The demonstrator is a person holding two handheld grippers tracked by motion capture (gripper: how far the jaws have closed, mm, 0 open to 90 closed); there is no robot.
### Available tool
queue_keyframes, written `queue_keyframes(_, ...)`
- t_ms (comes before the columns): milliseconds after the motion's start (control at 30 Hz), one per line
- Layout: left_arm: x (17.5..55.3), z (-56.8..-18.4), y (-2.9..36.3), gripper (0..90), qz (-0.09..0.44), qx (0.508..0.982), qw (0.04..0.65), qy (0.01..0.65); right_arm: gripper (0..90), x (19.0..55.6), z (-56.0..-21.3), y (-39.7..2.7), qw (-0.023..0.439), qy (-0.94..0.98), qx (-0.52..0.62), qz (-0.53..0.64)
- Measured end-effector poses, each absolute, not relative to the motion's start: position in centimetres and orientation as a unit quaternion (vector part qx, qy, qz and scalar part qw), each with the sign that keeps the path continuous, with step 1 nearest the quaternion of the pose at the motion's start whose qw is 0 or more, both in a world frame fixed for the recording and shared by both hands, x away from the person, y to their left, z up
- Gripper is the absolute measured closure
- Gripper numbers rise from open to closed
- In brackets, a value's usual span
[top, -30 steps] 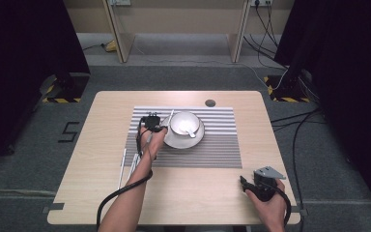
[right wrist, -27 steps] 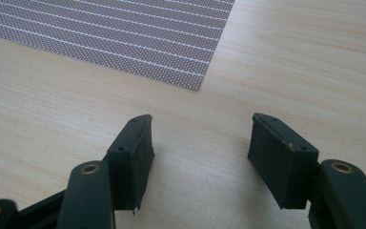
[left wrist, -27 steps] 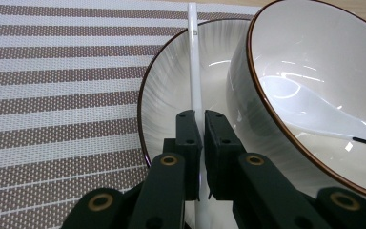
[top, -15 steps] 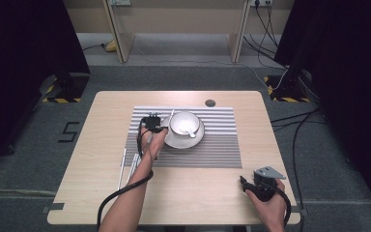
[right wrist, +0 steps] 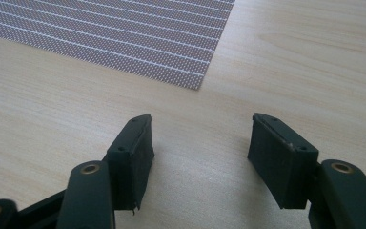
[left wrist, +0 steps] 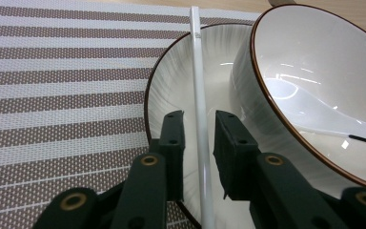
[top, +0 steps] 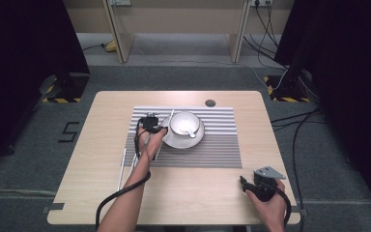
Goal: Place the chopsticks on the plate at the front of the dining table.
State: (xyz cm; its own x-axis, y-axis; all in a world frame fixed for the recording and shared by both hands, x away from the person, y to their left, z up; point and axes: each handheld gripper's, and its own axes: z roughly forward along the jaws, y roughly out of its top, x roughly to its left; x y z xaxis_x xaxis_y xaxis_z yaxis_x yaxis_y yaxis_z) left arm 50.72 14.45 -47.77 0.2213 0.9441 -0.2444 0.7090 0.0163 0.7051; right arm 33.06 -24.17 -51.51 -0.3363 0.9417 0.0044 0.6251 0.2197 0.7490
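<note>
The left gripper (left wrist: 198,143) is sitting over the plate (left wrist: 171,90) w/ a white chopstick (left wrist: 198,81) running straight between its jaws, 6 to 12 o'clock in the left gripper view; there's a visible gap on both sides, so the pads aren't pressing on it, i.e. jaws narrow but parted, stick loose. The stick is resting across the plate rim at the 9 o'clock side of the bowl (top: 186,123), which is sitting on the plate w/ a white spoon (left wrist: 310,112) lying inside. In the high view the plate is lying on the striped placemat (top: 212,145), and a second chopstick (top: 121,165) is lying at about 7 o'clock off the mat's corner on the table (top: 87,193). The step looks like setting the stick down on the plate: I'd be opening a bit wider before backing off, then pulling straight back along the stick's line so neither pad is dragging it or rolling it off the rim; also keeping the right-hand pad clear of the bowl wall, which is v. near. The right gripper (right wrist: 198,157) is resting near the table's 5 o'clock corner, jaws standing wide, nothing between them, just bare wood and the mat's corner ahead. Vs. the earlier frames: the left jaws have just been opening, w/ the stick between them; otherwise both hands, bowl, plate and mat are sitting where they were, no visible shift.
</note>
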Motion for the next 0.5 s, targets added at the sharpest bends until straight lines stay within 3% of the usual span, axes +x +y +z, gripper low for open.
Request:
queue_keyframes(267,49.5,-47.0,15.7,53.9,0.151,0.691,0.383,0.594,40.9,33.0,-51.5,-24.2,0.235,0.745,0.526,0.337)
queue_keyframes(500,47.5,-46.1,17.1,52.2,0.141,0.695,0.395,0.583,40.9,33.0,-51.5,-24.2,0.235,0.744,0.527,0.337)
